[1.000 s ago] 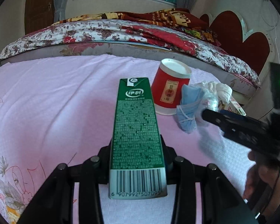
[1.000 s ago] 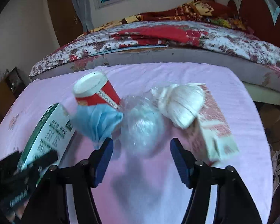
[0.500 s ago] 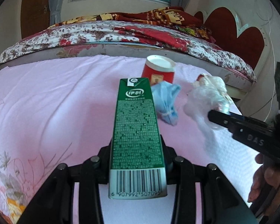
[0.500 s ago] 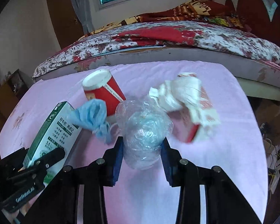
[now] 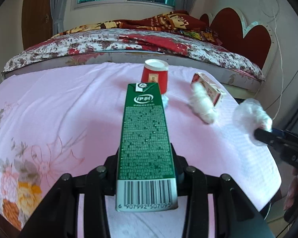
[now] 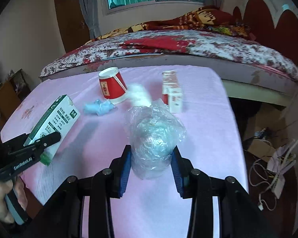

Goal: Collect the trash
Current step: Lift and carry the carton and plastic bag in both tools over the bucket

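Both grippers are pinching trash above a table covered by a pink cloth [image 6: 198,103]. Left gripper [image 5: 147,170] has its jaws pressed against the two long sides of a green milk carton [image 5: 146,138], near the barcode end, so the carton sticks out forward along the fingers and is clear of the cloth; in the right wrist view the same carton [image 6: 55,119] hangs over the left edge of the table, with a hand [image 6: 2,198] wrapped round the gripper's handle below it. Right gripper [image 6: 151,166] has just been closing its jaws, and its blue pads now squeeze a crumpled ball of clear plastic wrap [image 6: 153,138] between them; from the left wrist view that ball [image 5: 250,119] sits lifted beyond the table's right edge. Farther out on the cloth, a red paper cup [image 6: 112,87] stands upside down toward the far edge, somewhat left of the middle. Just in front of it lies a crumpled blue mask [image 6: 99,107]. Beside the cup, to its right, lies a wad of white tissue [image 5: 202,105], blurred in the right wrist view, and next to that a small red and white box [image 6: 172,91] near the far right corner. Behind the table's far edge runs a bed with a flowered cover [image 5: 113,41].
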{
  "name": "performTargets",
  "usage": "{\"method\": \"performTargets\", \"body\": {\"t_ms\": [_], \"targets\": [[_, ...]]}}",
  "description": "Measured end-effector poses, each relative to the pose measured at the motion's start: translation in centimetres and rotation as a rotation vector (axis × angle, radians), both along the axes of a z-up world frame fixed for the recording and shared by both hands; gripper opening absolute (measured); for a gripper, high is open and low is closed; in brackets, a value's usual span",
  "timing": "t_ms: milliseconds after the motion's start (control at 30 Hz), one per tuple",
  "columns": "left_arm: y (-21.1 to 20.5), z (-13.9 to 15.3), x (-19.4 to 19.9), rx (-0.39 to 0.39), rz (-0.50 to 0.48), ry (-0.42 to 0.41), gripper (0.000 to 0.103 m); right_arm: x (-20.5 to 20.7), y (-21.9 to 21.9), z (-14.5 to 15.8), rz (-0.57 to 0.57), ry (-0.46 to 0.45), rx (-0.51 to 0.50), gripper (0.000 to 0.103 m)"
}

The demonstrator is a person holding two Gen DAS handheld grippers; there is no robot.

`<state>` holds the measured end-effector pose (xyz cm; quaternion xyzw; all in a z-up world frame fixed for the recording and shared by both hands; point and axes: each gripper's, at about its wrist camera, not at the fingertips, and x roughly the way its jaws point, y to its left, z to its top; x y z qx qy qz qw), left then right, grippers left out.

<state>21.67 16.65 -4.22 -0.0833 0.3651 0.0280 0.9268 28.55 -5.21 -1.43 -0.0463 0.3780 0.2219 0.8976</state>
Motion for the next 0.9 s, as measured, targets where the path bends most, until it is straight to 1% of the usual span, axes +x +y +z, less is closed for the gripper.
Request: {"method": "performTargets", "body": {"t_ms": [67, 300, 500, 733, 900], "targets": [[-0.6, 0.3, -0.8, -0.006, -0.013, -0.011, 0.040, -1.1, -1.4, 0.4, -0.010, -0.011, -0.007, 0.041], [-4.8, 1.3, -3.8, 0.019, -0.083, -0.047, 0.040, -5.7, -6.6, 1.8, -0.047, -0.048, -0.031, 0.040], [-8.8, 1.7, -5.4, 0.042, -0.145, -0.053, 0.040, -8.8, -10.8, 2.3, -0.100, -0.071, -0.021, 0.041], [-13.6, 2.4, -6.9, 0.050, -0.226, -0.064, 0.040, -10.9, -14.5, 2.4, -0.146, -0.073, -0.002, 0.041], [-17.0, 2.6, -7.2, 0.052, -0.285, -0.067, 0.040, -12.2, -17.0, 2.4, -0.186, -0.075, 0.004, 0.041]]}}
